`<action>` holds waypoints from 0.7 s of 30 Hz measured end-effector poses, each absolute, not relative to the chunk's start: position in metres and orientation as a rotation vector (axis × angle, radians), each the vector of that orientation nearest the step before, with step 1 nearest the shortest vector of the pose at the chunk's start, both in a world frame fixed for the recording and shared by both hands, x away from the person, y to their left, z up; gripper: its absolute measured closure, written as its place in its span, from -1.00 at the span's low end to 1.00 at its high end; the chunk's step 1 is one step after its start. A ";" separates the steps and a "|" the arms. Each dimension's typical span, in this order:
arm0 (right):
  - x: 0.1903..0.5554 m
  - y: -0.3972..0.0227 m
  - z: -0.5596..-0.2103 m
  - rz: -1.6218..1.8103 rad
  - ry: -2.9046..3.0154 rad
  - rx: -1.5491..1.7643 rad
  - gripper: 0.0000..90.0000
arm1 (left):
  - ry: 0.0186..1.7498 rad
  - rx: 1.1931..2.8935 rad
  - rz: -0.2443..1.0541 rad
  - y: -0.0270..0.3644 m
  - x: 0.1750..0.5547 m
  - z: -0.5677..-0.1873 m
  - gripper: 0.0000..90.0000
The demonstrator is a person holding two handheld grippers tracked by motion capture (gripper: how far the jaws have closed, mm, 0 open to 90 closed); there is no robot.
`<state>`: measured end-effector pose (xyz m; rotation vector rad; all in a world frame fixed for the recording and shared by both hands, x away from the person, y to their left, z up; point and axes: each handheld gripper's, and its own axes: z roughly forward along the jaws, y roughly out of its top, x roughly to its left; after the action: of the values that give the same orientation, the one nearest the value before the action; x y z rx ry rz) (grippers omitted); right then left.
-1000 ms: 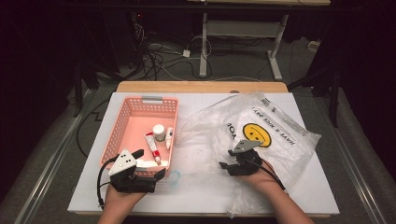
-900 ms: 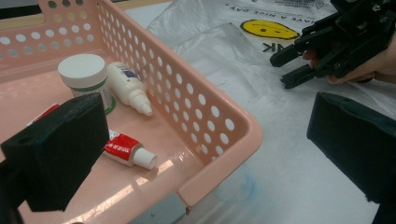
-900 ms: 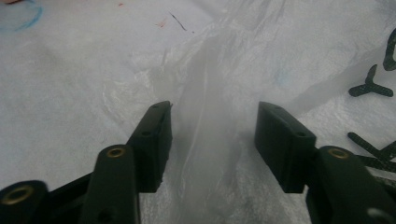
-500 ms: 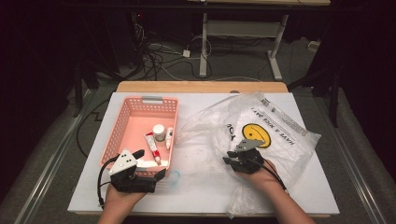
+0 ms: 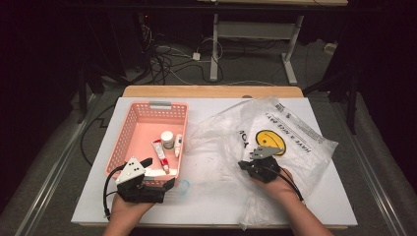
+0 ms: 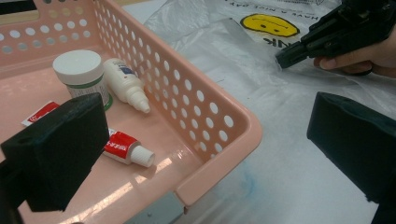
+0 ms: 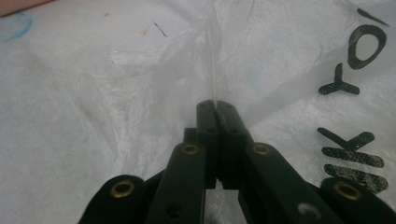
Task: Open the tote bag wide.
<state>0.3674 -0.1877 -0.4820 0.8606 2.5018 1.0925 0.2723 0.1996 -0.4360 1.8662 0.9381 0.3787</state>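
A clear plastic bag with a yellow smiley and black print lies crumpled on the right of the white table. My right gripper has just been closing and is shut on a raised fold of the bag, with the film pinched between the jaw tips. My left gripper stands open at the near right corner of the pink basket. The corner of the basket sits between its jaws, which are apart from it. Inside lie a white-lidded jar, a small white bottle and a red-and-white tube.
The white table top has free room between basket and bag and along its front edge. A wooden strip runs along the back edge. Beyond it are floor cables and a desk frame.
The right gripper's jaws have closed onto a fold of the plastic bag. Both hands have stayed in place, and the left gripper is unchanged.
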 end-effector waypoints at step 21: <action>0.358 -0.208 -0.453 1.298 2.306 0.853 1.00 | 0.942 1.861 0.388 0.201 0.272 -0.434 -1.00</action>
<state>0.3581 -0.2079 -0.4529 0.8527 2.3064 1.2983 0.2716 0.2009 -0.4343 1.8606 0.9421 0.3884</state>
